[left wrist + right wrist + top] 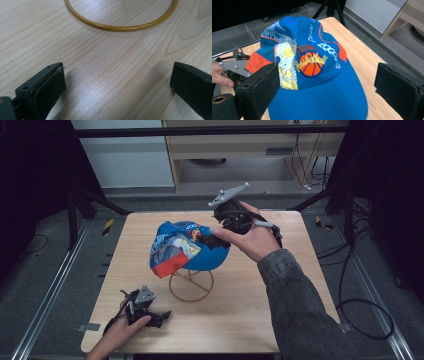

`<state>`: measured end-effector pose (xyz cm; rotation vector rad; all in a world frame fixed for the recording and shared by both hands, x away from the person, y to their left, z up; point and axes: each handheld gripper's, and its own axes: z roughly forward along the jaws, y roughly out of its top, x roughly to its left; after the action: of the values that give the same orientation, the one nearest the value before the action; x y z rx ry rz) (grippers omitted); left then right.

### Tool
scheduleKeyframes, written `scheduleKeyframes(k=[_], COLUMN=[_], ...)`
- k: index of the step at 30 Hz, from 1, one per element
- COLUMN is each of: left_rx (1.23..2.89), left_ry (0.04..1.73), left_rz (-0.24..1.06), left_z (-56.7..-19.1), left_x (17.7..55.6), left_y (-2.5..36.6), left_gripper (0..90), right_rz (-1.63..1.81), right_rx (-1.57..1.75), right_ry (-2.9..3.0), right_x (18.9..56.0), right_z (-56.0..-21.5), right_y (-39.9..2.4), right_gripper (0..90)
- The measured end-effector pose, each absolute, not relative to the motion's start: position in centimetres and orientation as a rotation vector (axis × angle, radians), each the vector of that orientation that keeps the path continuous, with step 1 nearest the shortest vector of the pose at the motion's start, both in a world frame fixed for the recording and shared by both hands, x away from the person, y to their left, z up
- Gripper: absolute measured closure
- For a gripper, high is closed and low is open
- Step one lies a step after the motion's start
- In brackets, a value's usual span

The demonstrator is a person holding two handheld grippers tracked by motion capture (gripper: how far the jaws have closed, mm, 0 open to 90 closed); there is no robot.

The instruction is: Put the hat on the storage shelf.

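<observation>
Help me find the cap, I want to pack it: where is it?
In the high view the cap sits on a gold wire stand mid-table, just left of the right gripper.

I note a light wooden table [295, 285] with visible grain, standing on grey carpet [45, 270] between metal floor rails [47, 300]. Black cables [360, 315] loop over the floor to the right of the table, and yellow-black tape marks [107, 226] sit near both far corners. Behind the table I see a pale wooden cabinet [225, 150] beside a white panel [125, 160]
</observation>
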<state>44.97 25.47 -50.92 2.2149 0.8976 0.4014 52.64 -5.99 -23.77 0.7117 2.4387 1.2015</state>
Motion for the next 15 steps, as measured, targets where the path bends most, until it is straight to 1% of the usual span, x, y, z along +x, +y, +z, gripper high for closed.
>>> scheduleKeyframes(k=[3,8,15], left_rx=[2.217,2.214,2.213], left_ry=[0.893,0.892,0.892], left_rz=[0.4,0.401,0.401], left_z=[-50.9,-50.9,-50.9], left_x=[44.9,44.9,44.9], left_y=[25.5,25.4,25.4], left_gripper=[0.0,0.0,0.0], right_rz=[1.207,1.2,1.183], right_rx=[0.727,0.761,0.769], right_ry=[2.418,2.38,2.361], right_x=[52.3,51.7,51.1], right_z=[-24.0,-24.3,-25.1], right_y=[-7.0,-8.8,-11.0], right_gripper=[7.4,12.5,14.2])
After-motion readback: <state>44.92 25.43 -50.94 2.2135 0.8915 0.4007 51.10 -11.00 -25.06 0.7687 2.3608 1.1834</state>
